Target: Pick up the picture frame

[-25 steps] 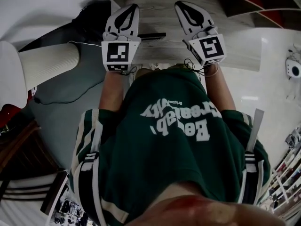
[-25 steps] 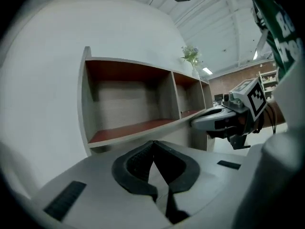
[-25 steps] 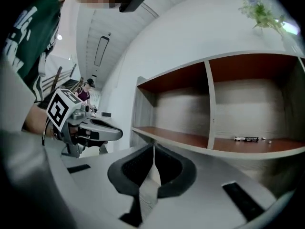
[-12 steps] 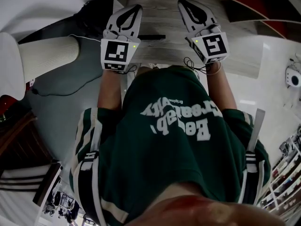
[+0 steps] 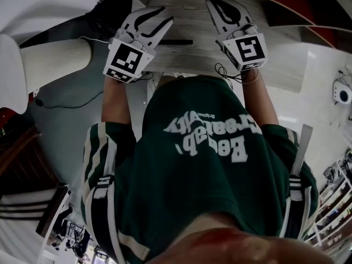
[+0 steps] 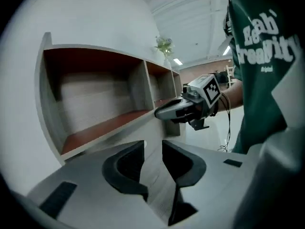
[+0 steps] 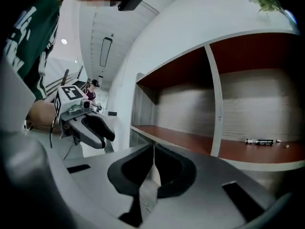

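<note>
No picture frame shows clearly. A thin dark bar point(image 5: 176, 42) lies on the pale wood top point(image 5: 187, 23) between my grippers, and I cannot tell what it is. My left gripper point(image 5: 158, 16) hovers over the top's left part, rolled to one side. Its jaws have just been opening and now stand apart with nothing between them point(image 6: 153, 147). My right gripper point(image 5: 221, 5) is held over the top's right part, its jaws shut and empty point(image 7: 153, 150). Each gripper view shows the other gripper: the right gripper point(image 6: 178, 111) and the left gripper point(image 7: 95, 128).
A shelf unit point(image 7: 214, 104) with red-brown boards and white dividers stands ahead. A small pen-like thing point(image 7: 259, 141) lies on one shelf. A plant point(image 6: 164, 46) stands on top. A cream cushion point(image 5: 52, 70) and a floor cable point(image 5: 71, 100) lie at the left.
My left gripper has shifted left and rolled over, and its jaws have parted from shut. The right gripper has hardly moved.
</note>
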A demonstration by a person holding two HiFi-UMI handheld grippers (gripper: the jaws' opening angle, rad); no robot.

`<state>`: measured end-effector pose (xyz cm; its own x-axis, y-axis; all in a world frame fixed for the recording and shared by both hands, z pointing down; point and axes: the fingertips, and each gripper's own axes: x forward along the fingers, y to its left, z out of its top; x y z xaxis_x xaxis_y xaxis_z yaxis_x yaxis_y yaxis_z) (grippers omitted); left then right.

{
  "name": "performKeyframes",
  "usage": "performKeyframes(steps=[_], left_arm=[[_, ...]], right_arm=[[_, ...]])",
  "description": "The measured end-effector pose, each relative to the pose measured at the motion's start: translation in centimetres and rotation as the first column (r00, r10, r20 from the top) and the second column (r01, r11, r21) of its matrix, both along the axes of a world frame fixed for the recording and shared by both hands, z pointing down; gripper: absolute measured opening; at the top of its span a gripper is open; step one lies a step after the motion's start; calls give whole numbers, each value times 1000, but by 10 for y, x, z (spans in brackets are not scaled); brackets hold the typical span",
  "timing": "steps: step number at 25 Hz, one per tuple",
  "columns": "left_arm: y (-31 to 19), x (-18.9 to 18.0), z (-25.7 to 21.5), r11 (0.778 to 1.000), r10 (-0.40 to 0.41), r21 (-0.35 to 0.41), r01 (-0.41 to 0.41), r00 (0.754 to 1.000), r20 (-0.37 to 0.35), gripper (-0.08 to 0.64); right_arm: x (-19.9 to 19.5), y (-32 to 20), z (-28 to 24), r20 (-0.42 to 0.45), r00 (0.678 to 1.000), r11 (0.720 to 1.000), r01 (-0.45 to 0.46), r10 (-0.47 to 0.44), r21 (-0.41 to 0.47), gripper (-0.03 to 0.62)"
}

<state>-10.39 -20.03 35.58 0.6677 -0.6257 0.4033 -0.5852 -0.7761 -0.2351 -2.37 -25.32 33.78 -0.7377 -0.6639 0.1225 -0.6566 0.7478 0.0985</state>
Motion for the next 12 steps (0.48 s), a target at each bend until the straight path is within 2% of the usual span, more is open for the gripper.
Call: performKeyframes(steps=[3,5,9,12], left_arm=[[12,4,12,993,109,-42,-106,992,70,137],[21,6,21,978,205,-70,-197,966,154,152],[38,8,45,926,378,-152,-347,865,331,175],[42,9,62,887,461,-230,-401,796,392,175]], right_arm=[[-3,3,6,-22,1000,1000,5,-6,-27,34],[-5,3,5,-23,1000,1000,9,-10,-20,34],[-3,-3,0,-4,1000,1000,4,-4,15,34],[-1,-4,1,-10,1000,1000,2,-2,21,34]])
